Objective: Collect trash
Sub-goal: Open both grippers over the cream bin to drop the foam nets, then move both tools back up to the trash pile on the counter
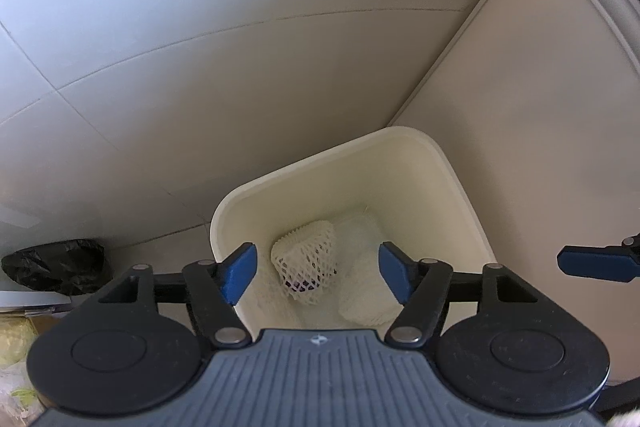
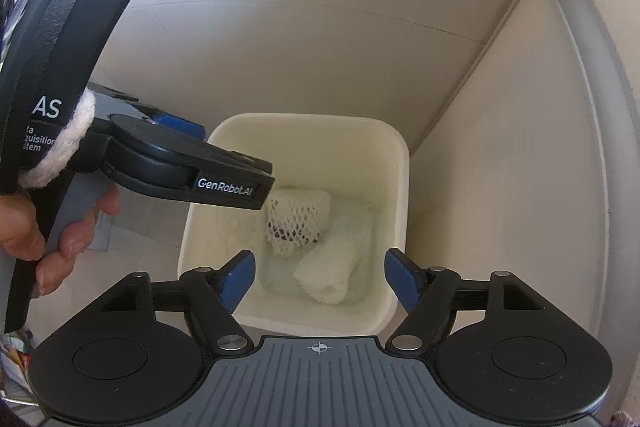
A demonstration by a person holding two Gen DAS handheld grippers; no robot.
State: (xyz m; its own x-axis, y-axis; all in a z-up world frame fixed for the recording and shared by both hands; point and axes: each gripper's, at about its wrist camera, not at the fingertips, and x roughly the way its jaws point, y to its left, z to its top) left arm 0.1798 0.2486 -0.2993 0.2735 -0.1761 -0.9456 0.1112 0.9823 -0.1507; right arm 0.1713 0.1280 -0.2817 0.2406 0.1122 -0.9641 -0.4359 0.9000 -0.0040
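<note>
With both grippers open and empty over the bin, lift straight toward 12 o'clock, clear of the foam nets.

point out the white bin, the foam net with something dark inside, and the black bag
white bin [image 1: 404, 135], left wrist view, far rim
foam net sleeve [image 1: 304, 255], left wrist view, mesh side
black plastic bag [image 1: 56, 265], left wrist view, crumpled middle

My left hand-held gripper covered the bin's near-left rim and part of the foam net sleeve in the right wrist view. Something dark sat inside that sleeve; I could not tell what. From the left wrist, only one finger of my right hand-held gripper showed, cut by the edge. The black bag was partly hidden.
</note>
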